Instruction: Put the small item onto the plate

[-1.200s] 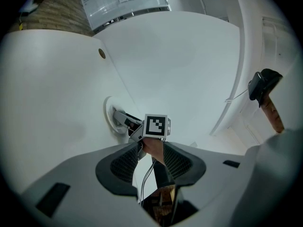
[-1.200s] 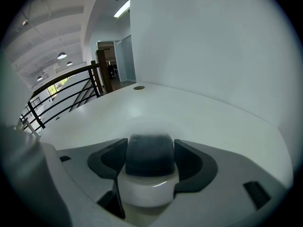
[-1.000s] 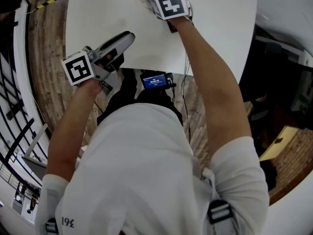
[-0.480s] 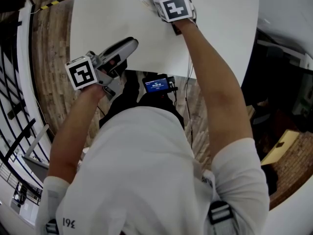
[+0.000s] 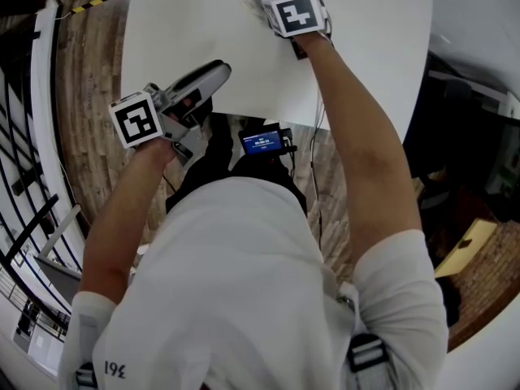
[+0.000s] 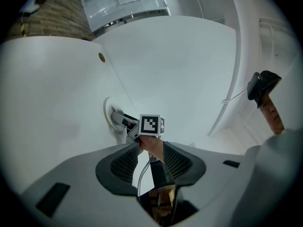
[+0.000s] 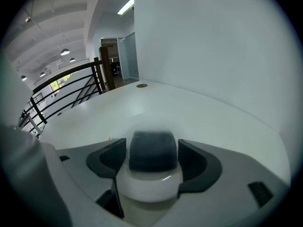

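A broad white table (image 5: 366,47) with a smooth matte top and a curved edge is filling most of the head view. Its near edge is running just in front of the person, and a brown wood-plank floor (image 5: 89,96) is showing beyond it on the left. A shallow white round plate (image 6: 108,111) is lying flat on the tabletop, well in from the near edge and towards the far side, and it is blending closely with the surface under it. A small round brownish disc (image 6: 101,57) is sitting flush in the tabletop, farther away than the plate and well apart from it. The rest of the top is showing as plain white.
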The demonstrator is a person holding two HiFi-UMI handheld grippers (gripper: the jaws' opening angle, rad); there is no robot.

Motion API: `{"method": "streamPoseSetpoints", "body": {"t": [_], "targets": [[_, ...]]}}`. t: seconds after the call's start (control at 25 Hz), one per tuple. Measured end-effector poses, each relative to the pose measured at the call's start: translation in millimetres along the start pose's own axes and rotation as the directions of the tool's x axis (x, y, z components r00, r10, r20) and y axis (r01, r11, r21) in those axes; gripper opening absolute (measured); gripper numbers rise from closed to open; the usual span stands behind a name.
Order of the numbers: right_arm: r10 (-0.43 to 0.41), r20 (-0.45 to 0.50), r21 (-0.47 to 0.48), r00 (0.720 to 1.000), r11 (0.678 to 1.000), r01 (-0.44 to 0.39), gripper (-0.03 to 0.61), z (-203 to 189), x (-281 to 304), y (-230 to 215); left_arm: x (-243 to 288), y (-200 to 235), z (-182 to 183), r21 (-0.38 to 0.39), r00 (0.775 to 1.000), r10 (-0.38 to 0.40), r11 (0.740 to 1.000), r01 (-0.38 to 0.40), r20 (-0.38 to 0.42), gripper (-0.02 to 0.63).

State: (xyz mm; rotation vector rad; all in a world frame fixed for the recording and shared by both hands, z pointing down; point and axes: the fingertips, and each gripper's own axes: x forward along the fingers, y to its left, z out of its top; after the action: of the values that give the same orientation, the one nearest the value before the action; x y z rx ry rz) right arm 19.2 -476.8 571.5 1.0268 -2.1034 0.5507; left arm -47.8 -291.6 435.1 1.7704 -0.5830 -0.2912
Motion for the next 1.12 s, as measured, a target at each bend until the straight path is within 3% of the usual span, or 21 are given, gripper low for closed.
{"method": "streamPoseSetpoints", "body": {"t": [0.4, 0.64, 0.88, 1.12], "targets": [[-0.079, 0.017, -0.019, 0.997, 0.997, 0.08, 0.333, -3, -18, -10, -7, -8, -1, 0.011, 1.0, -0.019, 1.0, 0.019, 0.015, 0.172], [-0.04, -0.01, 0.035, 0.999, 0.999, 0.041, 0.333, -10, -32, 6, -9, -14, -1, 0.015, 0.999, -0.038, 0.999, 0.038, 0.021, 0.172], [-0.102, 0.074, 0.095, 0.992, 0.991, 0.095, 0.333, 2, -65, -4, -12, -23, -4, 0.016, 0.998, -0.061, 0.998, 0.061, 0.016, 0.172], [-0.074, 0.147, 0.222, 0.986, 0.974, 0.04, 0.331, 2, -103, 4, -18, -37, -3, 0.033, 0.995, -0.093, 0.995, 0.092, 0.036, 0.172]]}}
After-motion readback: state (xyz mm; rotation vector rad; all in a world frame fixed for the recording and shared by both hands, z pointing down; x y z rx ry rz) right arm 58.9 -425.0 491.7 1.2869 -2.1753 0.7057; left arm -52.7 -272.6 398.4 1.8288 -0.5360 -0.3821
